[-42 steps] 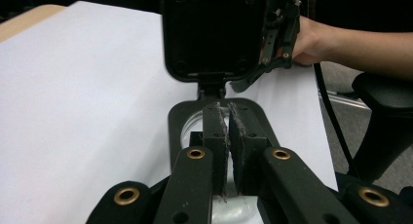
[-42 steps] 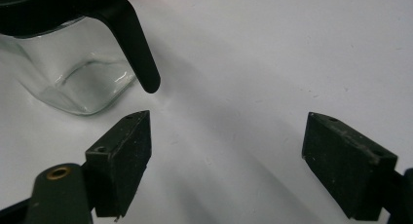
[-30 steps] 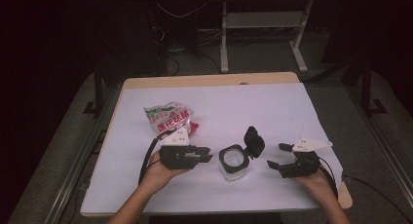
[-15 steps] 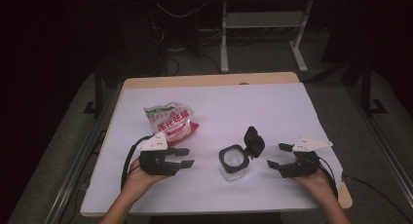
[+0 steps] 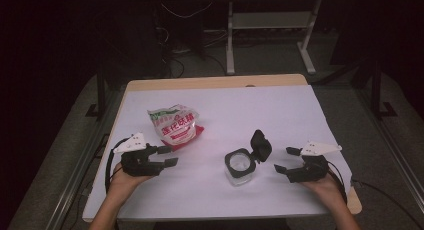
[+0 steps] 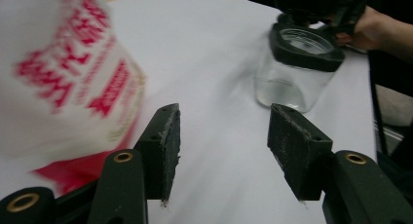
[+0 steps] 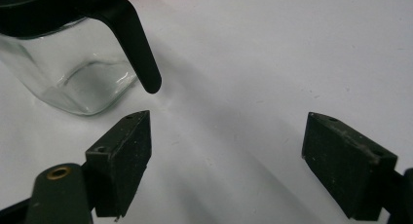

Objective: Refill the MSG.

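A clear glass jar (image 5: 239, 166) with a black rim stands near the table's front, its black flip lid (image 5: 261, 145) standing open. A white and red snack bag (image 5: 175, 126) lies to its left. My left gripper (image 5: 169, 156) sits just in front of the bag, pointing right toward the jar; its jaws have just been opening and nothing is between them. In the left gripper view the open gripper (image 6: 221, 151) has the bag (image 6: 63, 83) at its left and the jar (image 6: 292, 73) ahead. My right gripper (image 5: 283, 160) rests open right of the jar, empty (image 7: 229, 160), with the jar (image 7: 73, 73) at upper left.
The white-covered table (image 5: 250, 110) has a wooden edge at the back. Table legs and cables (image 5: 230, 40) stand on the dark floor behind. A metal rail (image 5: 85, 160) runs along the table's left side.
My left gripper has moved left, away from the jar, to the spot in front of the bag, and its jaws stand wider. The right gripper and the jar have not moved.
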Motion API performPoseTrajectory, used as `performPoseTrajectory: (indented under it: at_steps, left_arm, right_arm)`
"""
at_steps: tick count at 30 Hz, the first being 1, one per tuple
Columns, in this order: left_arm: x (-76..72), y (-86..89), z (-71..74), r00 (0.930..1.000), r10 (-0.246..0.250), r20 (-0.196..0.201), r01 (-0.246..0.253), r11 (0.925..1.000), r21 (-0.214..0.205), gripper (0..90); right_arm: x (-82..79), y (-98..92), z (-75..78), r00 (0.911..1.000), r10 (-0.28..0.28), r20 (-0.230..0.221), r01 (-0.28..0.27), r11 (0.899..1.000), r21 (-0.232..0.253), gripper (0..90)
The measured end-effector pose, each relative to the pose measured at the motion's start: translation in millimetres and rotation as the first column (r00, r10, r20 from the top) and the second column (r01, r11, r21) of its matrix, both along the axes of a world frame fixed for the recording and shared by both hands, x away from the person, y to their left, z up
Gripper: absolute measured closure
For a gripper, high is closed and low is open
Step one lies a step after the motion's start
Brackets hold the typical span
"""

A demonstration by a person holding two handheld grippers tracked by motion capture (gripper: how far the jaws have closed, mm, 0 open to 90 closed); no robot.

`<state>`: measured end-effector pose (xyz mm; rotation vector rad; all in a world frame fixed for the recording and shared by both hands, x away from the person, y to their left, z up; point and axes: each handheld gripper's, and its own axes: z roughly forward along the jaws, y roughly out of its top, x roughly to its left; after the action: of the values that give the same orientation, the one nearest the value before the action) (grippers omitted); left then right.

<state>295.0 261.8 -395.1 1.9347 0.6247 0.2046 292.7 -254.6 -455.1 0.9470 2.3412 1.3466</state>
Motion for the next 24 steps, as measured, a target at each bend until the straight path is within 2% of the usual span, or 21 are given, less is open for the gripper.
performPoseTrajectory:
  at_steps: [9, 13, 16, 20, 22, 24]
  left_arm:
    - [7.1, 22.4, -0.6, 0.998, 0.061, 0.014, -0.061, 0.9981, 0.005, 46.7]
    - [10.6, 33.4, -0.3, 0.9952, 0.097, 0.013, -0.097, 0.995, -0.023, 45.6]
    - [16.2, 39.1, -2.6, 0.993, 0.118, 0.004, -0.118, 0.9926, -0.027, 42.0]
    - [26.8, 40.4, -5.6, 0.9918, 0.127, 0.014, -0.127, 0.9917, -0.022, 36.2]
    - [34.2, 39.3, -4.7, 0.9915, 0.128, 0.019, -0.129, 0.9917, -0.001, 33.2]
    - [41.1, 37.3, -2.3, 0.9907, 0.131, 0.036, -0.13, 0.9913, -0.018, 29.7]
  right_arm:
    - [0.7, -0.2, -0.3, 1.0, -0.002, -0.002, 0.002, 1.0, 0.003, 17.9]
    - [0.6, -0.3, -0.3, 1.0, -0.003, -0.003, 0.003, 1.0, 0.003, 18.0]
    - [1.0, -1.2, -0.1, 0.9999, -0.006, -0.01, 0.006, 1.0, 0.01, 18.0]
    - [0.7, -0.7, -0.1, 0.9999, -0.006, -0.011, 0.007, 1.0, 0.008, 18.0]
    - [1.0, -0.6, -0.2, 0.9999, -0.007, -0.012, 0.007, 1.0, 0.006, 18.0]
    - [1.1, -0.6, -0.3, 0.9999, -0.009, -0.014, 0.009, 1.0, 0.006, 18.0]
